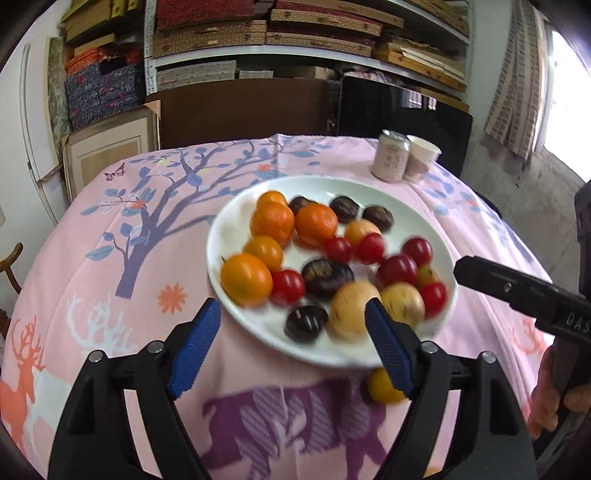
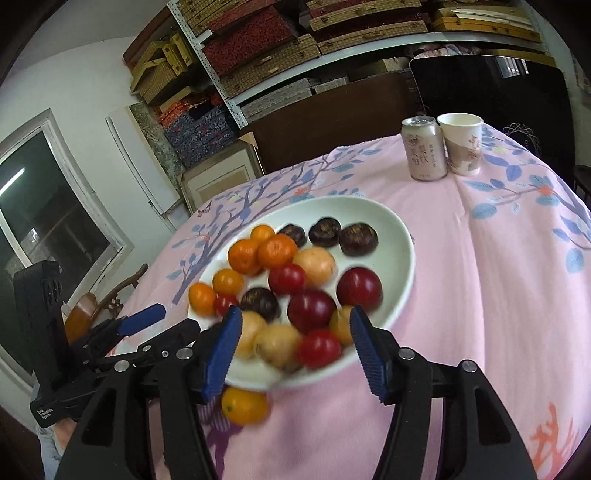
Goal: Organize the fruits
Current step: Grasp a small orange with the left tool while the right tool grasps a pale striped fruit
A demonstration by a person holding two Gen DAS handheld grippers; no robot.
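- The white plate (image 1: 432, 225) sits on the tabletop (image 1: 110, 258), which is covered by a pink cloth printed with a tree and deer.
- The plate carries a mixed heap: two mandarins (image 1: 273, 223) at the far left side, small orange tomatoes (image 1: 246, 280) down the left edge, dark chestnuts (image 1: 327, 277) along the back and in the middle, red cherry tomatoes (image 1: 397, 269) toward the right, and pale yellow fruits (image 1: 352, 310) at the near side.
- One yellow-orange fruit (image 2: 244, 404) lies off the plate, on the cloth just beside the near rim.
- The left gripper (image 1: 291, 343) hovers over the plate's near edge; its blue fingers (image 1: 197, 347) stand apart with nothing between them.
- The right gripper (image 2: 295, 354) hangs over the near part of the plate, blue fingers (image 2: 369, 354) spread apart and gripping nothing; fruits on the plate show through the gap.
- In the left wrist view the right gripper reaches in from the right edge, with part of a hand (image 1: 546, 398) on its handle.
- In the right wrist view the left gripper is at the lower left, beside the plate.
- A drink can (image 2: 423, 147) and a paper cup (image 2: 461, 147) stand touching each other at the far side of the tabletop, well apart from the plate.
- Shelves (image 1: 295, 33) stacked with woven boxes fill the wall behind.
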